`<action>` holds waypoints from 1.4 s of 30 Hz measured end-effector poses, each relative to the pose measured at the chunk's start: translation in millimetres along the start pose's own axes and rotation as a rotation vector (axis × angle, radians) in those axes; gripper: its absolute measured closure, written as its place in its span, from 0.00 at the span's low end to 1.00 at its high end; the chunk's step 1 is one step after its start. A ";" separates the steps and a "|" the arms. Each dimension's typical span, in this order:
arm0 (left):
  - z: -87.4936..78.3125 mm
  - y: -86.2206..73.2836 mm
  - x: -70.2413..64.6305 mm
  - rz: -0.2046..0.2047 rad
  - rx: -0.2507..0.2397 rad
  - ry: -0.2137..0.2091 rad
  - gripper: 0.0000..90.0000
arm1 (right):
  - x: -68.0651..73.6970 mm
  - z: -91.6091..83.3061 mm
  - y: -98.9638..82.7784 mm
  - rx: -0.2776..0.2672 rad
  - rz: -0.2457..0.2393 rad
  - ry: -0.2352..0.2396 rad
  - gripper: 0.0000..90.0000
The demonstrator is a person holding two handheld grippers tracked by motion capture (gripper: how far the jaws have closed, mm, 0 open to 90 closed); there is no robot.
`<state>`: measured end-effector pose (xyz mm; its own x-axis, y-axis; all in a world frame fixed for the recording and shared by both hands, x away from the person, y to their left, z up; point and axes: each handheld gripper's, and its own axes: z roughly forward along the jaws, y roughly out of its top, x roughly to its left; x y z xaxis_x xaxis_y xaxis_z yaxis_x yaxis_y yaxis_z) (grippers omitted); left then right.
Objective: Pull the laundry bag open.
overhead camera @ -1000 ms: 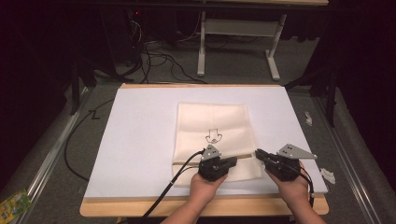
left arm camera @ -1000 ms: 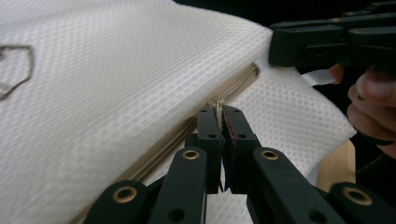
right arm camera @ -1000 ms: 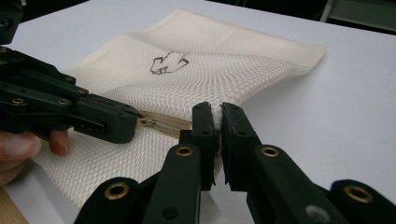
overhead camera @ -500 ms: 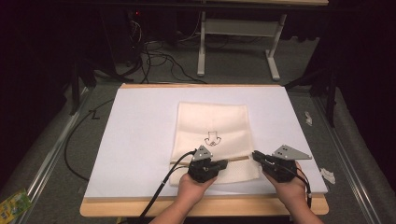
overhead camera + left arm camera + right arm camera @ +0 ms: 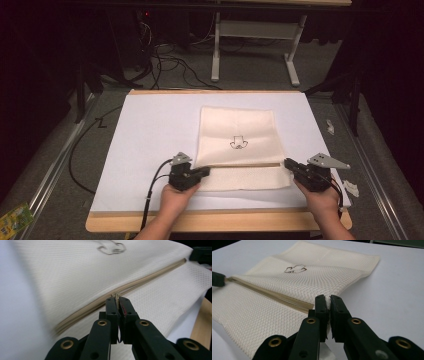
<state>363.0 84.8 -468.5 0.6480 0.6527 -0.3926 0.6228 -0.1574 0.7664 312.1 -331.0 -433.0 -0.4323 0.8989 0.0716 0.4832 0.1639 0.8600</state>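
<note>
L gripper (image 5: 201, 173) jaws clamp zip pull of cream mesh laundry bag (image 5: 240, 131); R gripper (image 5: 291, 165) jaws pinch bag's edge, prob. bracing it vs pull.

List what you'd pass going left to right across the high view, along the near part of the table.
Black cable → left gripper → zipper of the mesh bag → right gripper → small white scrap beside the table.

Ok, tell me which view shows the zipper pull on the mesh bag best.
The left gripper view: the zipper pull sits pinched between that left gripper's jaws, close up. The right gripper view shows the zipper line, its far end at the other gripper. The high view shows the zipper as a thin line across the mesh bag.
</note>
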 end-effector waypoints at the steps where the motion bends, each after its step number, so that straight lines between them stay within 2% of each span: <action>1: -16.0 -3.2 9.0 -0.012 -0.009 0.023 0.97 | -3.0 -0.6 -1.2 0.003 0.005 -0.004 0.96; 5: -34.3 -16.1 18.7 -0.005 -0.018 0.018 0.97 | -6.0 -0.4 -2.7 0.009 0.015 0.002 0.95; 6: -35.4 -17.6 18.5 0.013 -0.006 0.025 0.97 | -5.1 0.3 -2.7 0.010 0.010 0.005 0.95; 7: -35.7 -16.9 16.1 0.053 0.019 0.045 0.97 | -2.5 1.3 -2.5 0.013 0.002 -0.001 0.95; 8: -36.0 -16.4 15.3 0.067 0.028 0.051 0.97 | 0.6 2.8 -2.2 0.014 -0.011 -0.015 0.95; 10: -35.7 -17.1 15.1 0.071 0.044 0.042 0.97 | 1.5 4.5 -2.6 0.022 -0.005 -0.023 0.95; 11: -35.2 -18.6 13.2 0.100 0.047 0.050 0.97 | 0.0 5.3 -3.1 0.029 -0.004 -0.020 0.94; 13: -34.0 -19.3 10.5 0.129 0.049 0.055 0.96 | -2.1 7.6 -6.3 0.043 0.001 -0.014 0.93; 17: -32.7 -19.1 10.8 0.125 0.046 0.058 0.93 | -2.9 11.6 -11.1 0.067 -0.007 -0.014 0.90; 20: -36.6 -17.4 14.6 0.118 -0.005 0.091 0.72 | -3.6 11.3 -11.8 0.061 -0.001 -0.005 0.81; 22: -44.3 -14.2 19.3 0.100 -0.074 0.109 0.60 | -5.2 10.7 -11.8 0.058 0.007 0.022 0.73; 24: -50.7 -12.2 22.9 0.102 -0.106 0.142 0.53 | -7.2 9.1 -11.1 0.045 -0.004 0.016 0.64; 27: -61.4 -9.0 28.3 0.179 -0.107 0.254 0.44 | -15.5 5.1 -9.3 0.014 0.017 -0.006 0.43; 29: -67.4 -8.3 32.4 0.225 -0.108 0.322 0.37 | -22.8 1.4 -9.0 0.007 0.010 -0.052 0.38; 30: -70.6 -7.6 34.6 0.237 -0.109 0.355 0.35 | -27.0 -1.2 -9.6 0.007 0.003 -0.074 0.35; 32: -77.6 -5.8 39.9 0.235 -0.128 0.403 0.28 | -37.1 -7.5 -11.8 -0.005 -0.001 -0.107 0.31; 33: -80.9 -4.9 42.9 0.224 -0.134 0.416 0.26 | -41.8 -11.2 -13.4 -0.012 0.000 -0.124 0.29; 36: -85.7 -4.5 49.0 0.189 -0.149 0.408 0.23 | -53.4 -20.6 -17.7 -0.024 0.012 -0.152 0.27; 40: -82.7 -3.6 45.4 0.208 -0.143 0.404 0.22 | -56.6 -23.6 -18.0 -0.026 0.023 -0.166 0.27; 42: -80.3 -3.3 41.9 0.236 -0.134 0.411 0.21 | -54.9 -22.6 -17.2 -0.027 0.017 -0.165 0.27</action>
<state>352.8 172.2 -446.6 0.5211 0.8534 0.0127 0.4004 -0.2576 0.8794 310.3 -392.4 -440.3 -0.2924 0.9563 0.0041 0.4674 0.1392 0.8730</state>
